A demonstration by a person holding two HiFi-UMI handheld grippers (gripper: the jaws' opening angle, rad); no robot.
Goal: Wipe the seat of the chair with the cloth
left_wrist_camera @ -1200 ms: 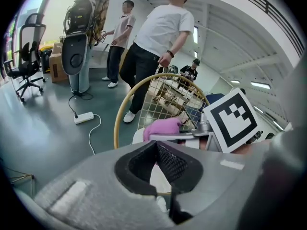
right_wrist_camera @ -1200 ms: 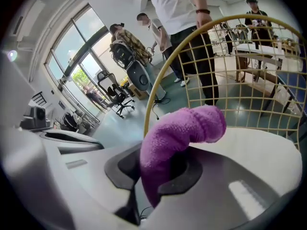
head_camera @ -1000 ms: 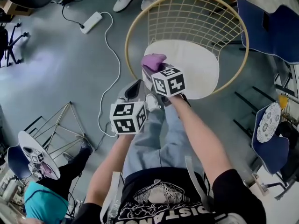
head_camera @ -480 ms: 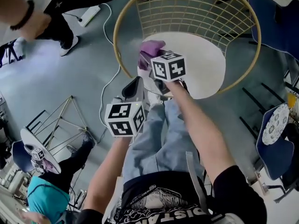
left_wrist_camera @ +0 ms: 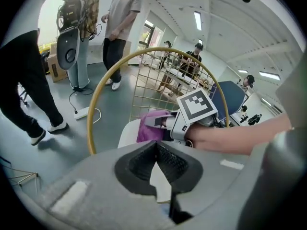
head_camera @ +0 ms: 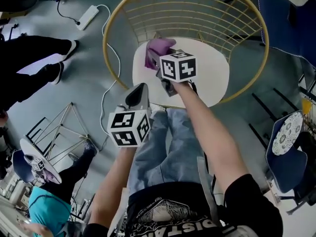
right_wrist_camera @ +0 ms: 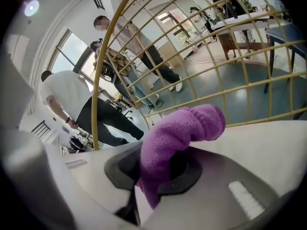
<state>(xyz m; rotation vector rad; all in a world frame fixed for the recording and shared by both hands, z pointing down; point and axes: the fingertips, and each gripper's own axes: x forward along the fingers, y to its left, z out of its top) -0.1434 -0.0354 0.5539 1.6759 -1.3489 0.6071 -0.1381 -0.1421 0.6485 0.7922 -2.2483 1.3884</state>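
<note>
The chair has a gold wire hoop back [head_camera: 111,38] and a round cream seat [head_camera: 212,73]. My right gripper [head_camera: 157,63] is over the seat's left part, shut on a purple cloth [head_camera: 157,51] that bulges out of its jaws. In the right gripper view the cloth [right_wrist_camera: 182,128] sticks forward over the seat [right_wrist_camera: 268,138], with the wire back [right_wrist_camera: 192,47] just behind. My left gripper [head_camera: 138,94] is shut and holds nothing, at the seat's front left edge. From the left gripper view [left_wrist_camera: 156,164] the cloth [left_wrist_camera: 151,128] lies ahead.
A white power strip [head_camera: 88,16] and its cable lie on the grey floor to the left. A person's black-clad legs [head_camera: 34,53] stand at the far left. A metal frame stand [head_camera: 64,127] sits lower left. Blue chairs [head_camera: 291,152] are on the right.
My right gripper has carried the cloth from the seat's front left edge further in over the seat. The left gripper stayed near the front edge. A person has walked in at the left.
</note>
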